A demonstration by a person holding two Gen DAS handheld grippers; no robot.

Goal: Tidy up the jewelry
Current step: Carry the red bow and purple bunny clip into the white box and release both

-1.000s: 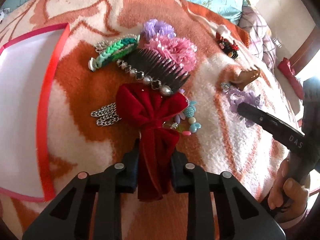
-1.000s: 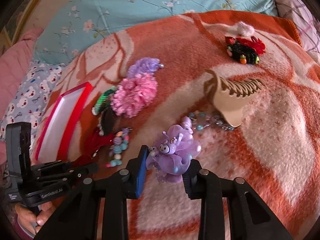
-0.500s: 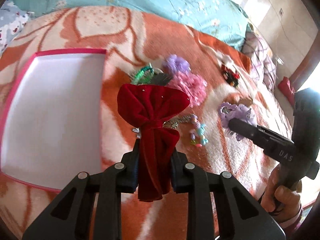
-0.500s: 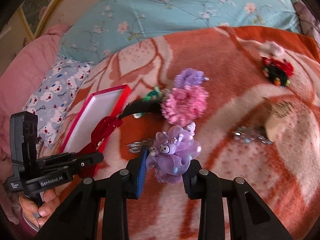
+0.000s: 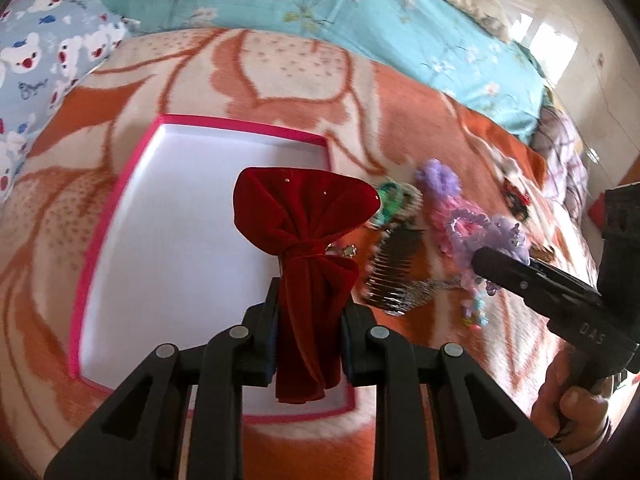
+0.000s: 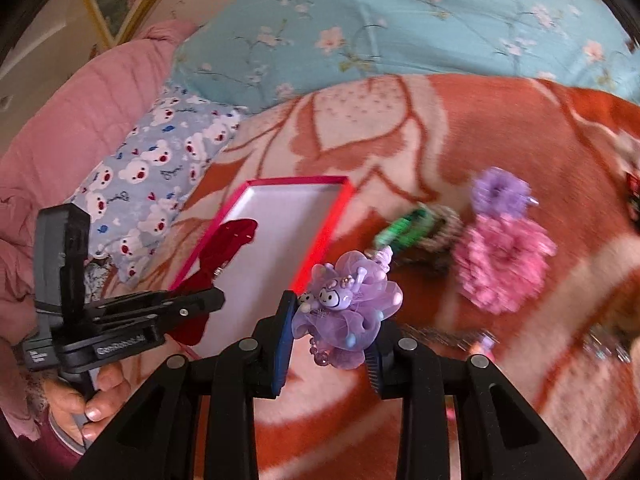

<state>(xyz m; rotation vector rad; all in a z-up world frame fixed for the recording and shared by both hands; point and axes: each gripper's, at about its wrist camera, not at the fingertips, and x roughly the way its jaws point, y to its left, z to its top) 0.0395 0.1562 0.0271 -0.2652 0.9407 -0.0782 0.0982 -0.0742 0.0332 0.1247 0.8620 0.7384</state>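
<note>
Red velvet bow (image 5: 304, 248) clamped in left hand-held gripper (image 5: 308, 340) tilted above box (image 5: 120, 208); right hand-held gripper (image 6: 332, 344) gripping purple scrunchie (image 6: 352, 304).

You have a dark red velvet bow (image 5: 304, 240) w/ metal clip, upright, tail end pinched, above the box. Purple organza hair tie (image 6: 352, 312) w/ cartoon-face charm and beads is also clamped, near the box's right edge. Box (image 5: 96, 240): shallow, pink-rimmed, white inside, lying on the blanket. Right of it lie a green braided piece (image 6: 408, 228), dark comb (image 5: 396, 260), pink scrunchie (image 6: 504, 264), lilac scrunchie (image 6: 500, 192), close together.
</note>
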